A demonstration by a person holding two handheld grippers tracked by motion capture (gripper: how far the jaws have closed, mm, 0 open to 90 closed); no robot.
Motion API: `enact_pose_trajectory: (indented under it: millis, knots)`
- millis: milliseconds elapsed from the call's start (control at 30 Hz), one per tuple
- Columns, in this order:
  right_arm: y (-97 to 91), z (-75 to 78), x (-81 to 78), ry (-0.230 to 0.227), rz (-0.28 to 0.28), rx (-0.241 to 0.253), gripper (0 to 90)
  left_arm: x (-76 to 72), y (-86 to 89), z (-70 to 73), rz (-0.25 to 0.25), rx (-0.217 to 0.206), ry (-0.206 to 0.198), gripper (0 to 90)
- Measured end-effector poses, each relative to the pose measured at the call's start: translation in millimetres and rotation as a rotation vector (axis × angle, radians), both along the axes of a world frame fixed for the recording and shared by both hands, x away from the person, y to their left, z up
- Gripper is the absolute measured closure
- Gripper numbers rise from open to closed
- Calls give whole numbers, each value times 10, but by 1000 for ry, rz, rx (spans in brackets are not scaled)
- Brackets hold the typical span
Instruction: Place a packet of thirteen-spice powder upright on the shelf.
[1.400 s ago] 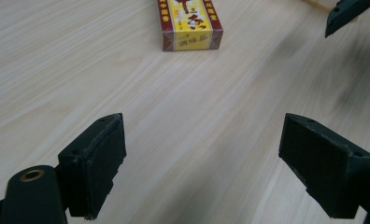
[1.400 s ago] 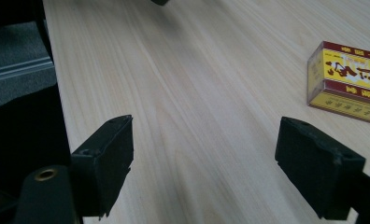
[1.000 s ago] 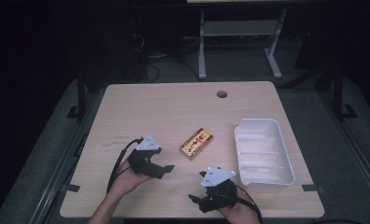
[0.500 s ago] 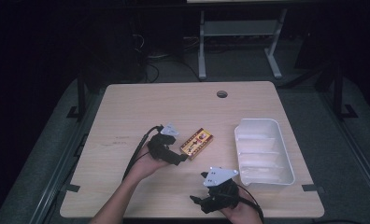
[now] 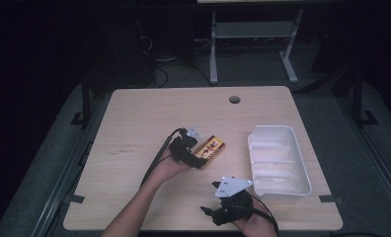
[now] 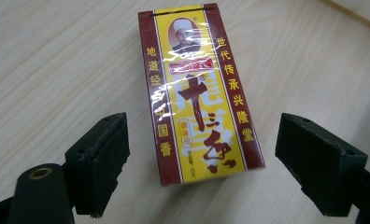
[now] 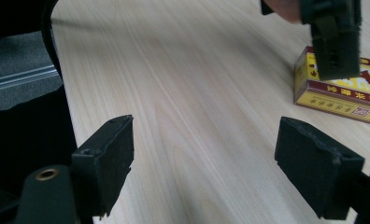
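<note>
Two forearms reaching in, left hand-held gripper (image 5: 196, 153) closing, jaws straddling red-yellow box (image 6: 199, 88) untouched, right hand-held gripper (image 5: 222, 215) wide.

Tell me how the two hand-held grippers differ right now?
The left hand-held gripper sits mid-table with the yellow-and-red box between its jaws, which have just been closing without touching it; the right hand-held gripper rests near the table's front edge with only bare wood between its jaws. Both stand open, with black jaws.
</note>
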State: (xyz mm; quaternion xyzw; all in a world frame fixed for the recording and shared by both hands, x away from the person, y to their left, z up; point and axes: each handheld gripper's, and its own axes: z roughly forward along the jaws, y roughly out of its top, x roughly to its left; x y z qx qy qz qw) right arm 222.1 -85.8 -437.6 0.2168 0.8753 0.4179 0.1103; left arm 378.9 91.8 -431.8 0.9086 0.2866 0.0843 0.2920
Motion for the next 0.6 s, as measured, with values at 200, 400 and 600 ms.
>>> enact_pose_trajectory:
  millis: [200,400,600]
  knots:
    - [0,2,-1,-1,2,1,194,36,-86,-77,7,36,8,178]
    - [-10,13,-18,-7,9,6,193,75,-116,-123,20,52,11,181]
    - [-8,10,-14,-7,8,3,193,92,-149,-154,15,51,25,230]
